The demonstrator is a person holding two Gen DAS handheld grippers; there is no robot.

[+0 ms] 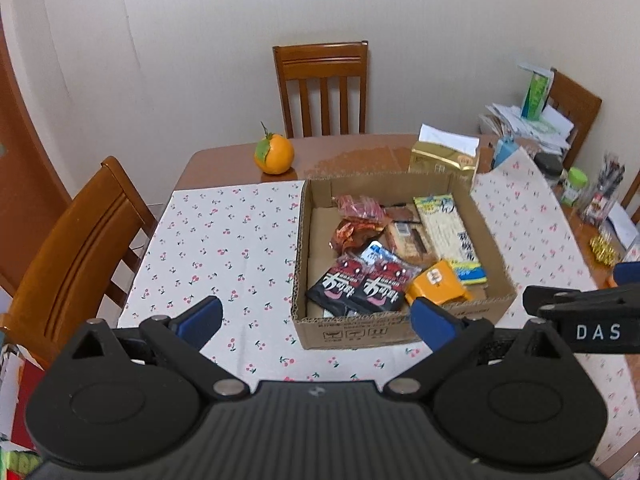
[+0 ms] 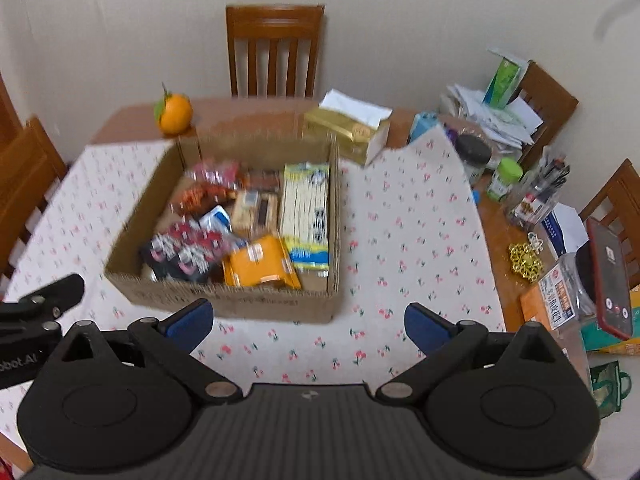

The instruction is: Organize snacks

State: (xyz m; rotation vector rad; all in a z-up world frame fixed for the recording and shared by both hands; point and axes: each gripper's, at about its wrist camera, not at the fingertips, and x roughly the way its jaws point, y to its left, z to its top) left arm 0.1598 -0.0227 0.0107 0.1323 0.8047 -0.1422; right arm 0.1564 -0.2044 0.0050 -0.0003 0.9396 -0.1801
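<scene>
Left claw (image 1: 316, 318): held above the near edge of the surface, tilted down toward it, blue pads spread wide, nothing between them. Its right pad overlaps the near wall of the cardboard box (image 1: 356, 334) in the view; contact cannot be judged.

Right claw (image 2: 308, 322): same pose — raised over the near edge, angled down, pads spread wide and empty. Each claw's black body shows at the side of the other's view, so the two sit side by side, close together.

Snacks: all seen ones lie inside the cardboard box, which stands open on the cherry-print cloth (image 1: 224, 248) in the middle of the surface. Near wall: two black packets (image 1: 360, 286) side by side, an orange packet (image 1: 438, 282) to their right. Along the right wall: a long yellow-and-white packet (image 1: 446, 232). Toward the far wall: red and brown wrappers (image 1: 358, 218); the right wrist view is motion-blurred, so the finer print is unreadable.

Surface: brown wood, cloth over most of it. An orange with a leaf (image 1: 274, 154) sits just beyond the box's far left corner, near the far edge. A gold tissue pack (image 1: 444, 160) stands just behind the box's far right corner. Far right corner — stacked papers (image 1: 524, 124), jars, a pen holder (image 2: 540, 190). At the right edge, a phone (image 2: 610, 276) stands propped.

Room: cream walls; a wooden chair (image 1: 322, 88) at the far edge, another at the left edge (image 1: 76, 248).
</scene>
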